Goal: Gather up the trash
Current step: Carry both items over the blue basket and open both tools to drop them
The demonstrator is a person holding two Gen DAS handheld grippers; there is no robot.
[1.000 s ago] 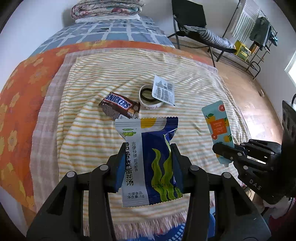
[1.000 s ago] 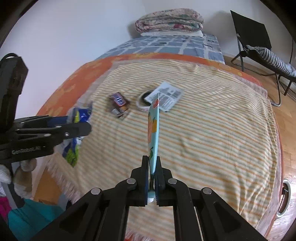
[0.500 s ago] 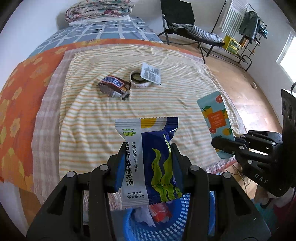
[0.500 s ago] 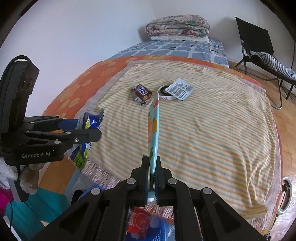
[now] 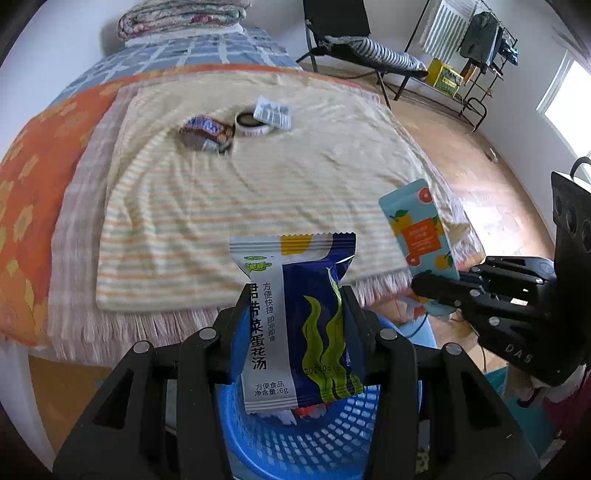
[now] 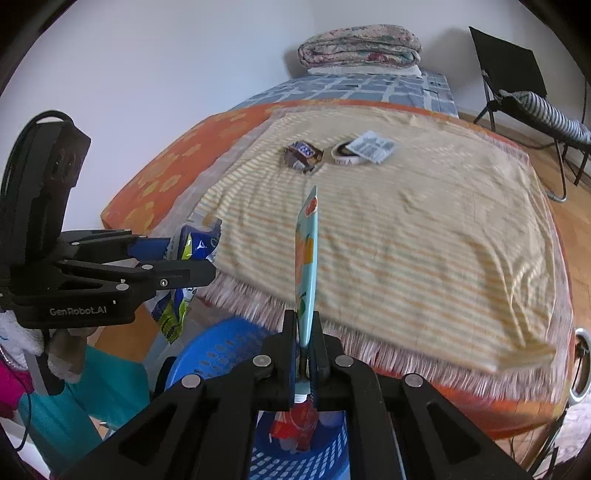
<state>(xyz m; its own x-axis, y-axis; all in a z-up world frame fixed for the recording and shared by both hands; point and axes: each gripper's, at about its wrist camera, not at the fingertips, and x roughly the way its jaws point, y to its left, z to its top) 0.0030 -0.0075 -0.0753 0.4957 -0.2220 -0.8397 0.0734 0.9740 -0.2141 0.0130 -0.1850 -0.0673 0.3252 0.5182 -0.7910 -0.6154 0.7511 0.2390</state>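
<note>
My left gripper (image 5: 293, 306) is shut on a blue and white soup packet (image 5: 295, 314) and holds it above a blue mesh trash basket (image 5: 314, 439). My right gripper (image 6: 304, 332) is shut on a flat light-blue tube with orange fruit print (image 6: 307, 258), also above the basket (image 6: 221, 350). The tube (image 5: 417, 236) and right gripper (image 5: 439, 291) show at the right in the left wrist view. The left gripper (image 6: 199, 271) with the packet (image 6: 184, 258) shows at the left in the right wrist view. The basket holds red and white trash (image 6: 295, 424).
On the striped blanket (image 5: 258, 184) lie a Snickers wrapper (image 5: 207, 131), a tape roll (image 5: 251, 123) and a barcode label (image 5: 273, 110). The bed has a fringed front edge. A folding chair (image 5: 343, 33) and a clothes rack (image 5: 472, 44) stand on the wooden floor.
Both grippers have pulled back from the bed with their items. The blue basket has come into view beneath them, and the trash on the blanket now lies farther away.
</note>
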